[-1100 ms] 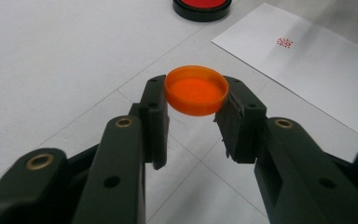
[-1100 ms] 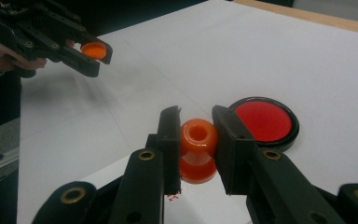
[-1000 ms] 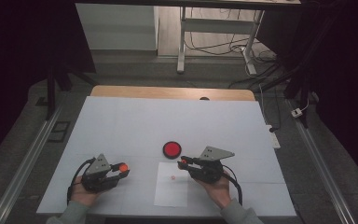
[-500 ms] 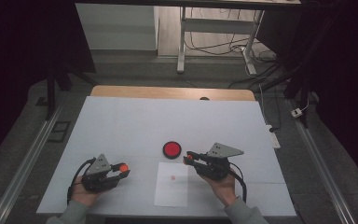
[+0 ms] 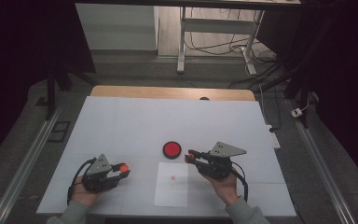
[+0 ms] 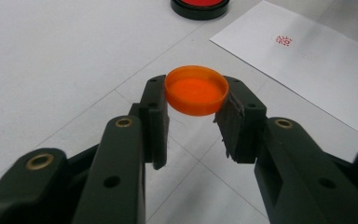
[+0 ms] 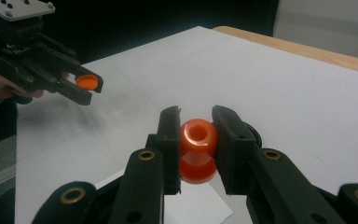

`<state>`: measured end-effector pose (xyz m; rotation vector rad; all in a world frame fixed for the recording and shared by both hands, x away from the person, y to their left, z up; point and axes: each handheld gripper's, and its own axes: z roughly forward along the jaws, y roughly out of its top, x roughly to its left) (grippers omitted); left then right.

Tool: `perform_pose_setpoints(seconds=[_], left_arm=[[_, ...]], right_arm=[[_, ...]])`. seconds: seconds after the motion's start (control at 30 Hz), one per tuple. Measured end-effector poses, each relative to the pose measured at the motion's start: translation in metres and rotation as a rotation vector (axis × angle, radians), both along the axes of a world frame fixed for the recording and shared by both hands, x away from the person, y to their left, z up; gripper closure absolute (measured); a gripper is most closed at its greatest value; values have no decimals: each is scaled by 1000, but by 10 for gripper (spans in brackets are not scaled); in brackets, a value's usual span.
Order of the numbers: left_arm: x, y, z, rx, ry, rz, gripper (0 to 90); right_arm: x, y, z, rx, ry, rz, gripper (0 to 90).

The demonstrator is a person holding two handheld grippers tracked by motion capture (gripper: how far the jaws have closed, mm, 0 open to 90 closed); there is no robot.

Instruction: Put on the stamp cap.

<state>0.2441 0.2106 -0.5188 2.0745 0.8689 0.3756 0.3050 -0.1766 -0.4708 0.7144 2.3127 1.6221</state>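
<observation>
Two grippers were in my hands above the white table (image 5: 121, 126). My left gripper (image 5: 121, 171) pinched a shallow orange cap (image 6: 196, 89) by its rim between the two jaws, hollow side up, near the table's front left. In the right gripper view the same cap showed small and bright at the tip of that far gripper. My right gripper (image 5: 190, 157) was closed on an orange stamp (image 7: 198, 149), a waisted plastic piece with a round recess in its upper end, squeezed at the narrow middle by both jaws. It hung near the far right corner of the white paper sheet (image 5: 171, 184), close beside the round red ink pad (image 5: 172, 149) in its black case, which sat on the table just past the sheet's far edge. The sheet lay flat between my two hands and bore one small red stamped mark (image 6: 284, 40) in its upper half.
</observation>
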Motion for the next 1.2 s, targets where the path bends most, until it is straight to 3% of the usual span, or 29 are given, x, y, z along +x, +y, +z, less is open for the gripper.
perform_pose_setpoints(seconds=[0.63,1.2], left_arm=[[2,-9,0,6,-2,-15,641],[10,-42,2,34,-20,-110,640]], right_arm=[[0,-1,2,3,-4,-3,717],[0,0,3,21,0,1,717]])
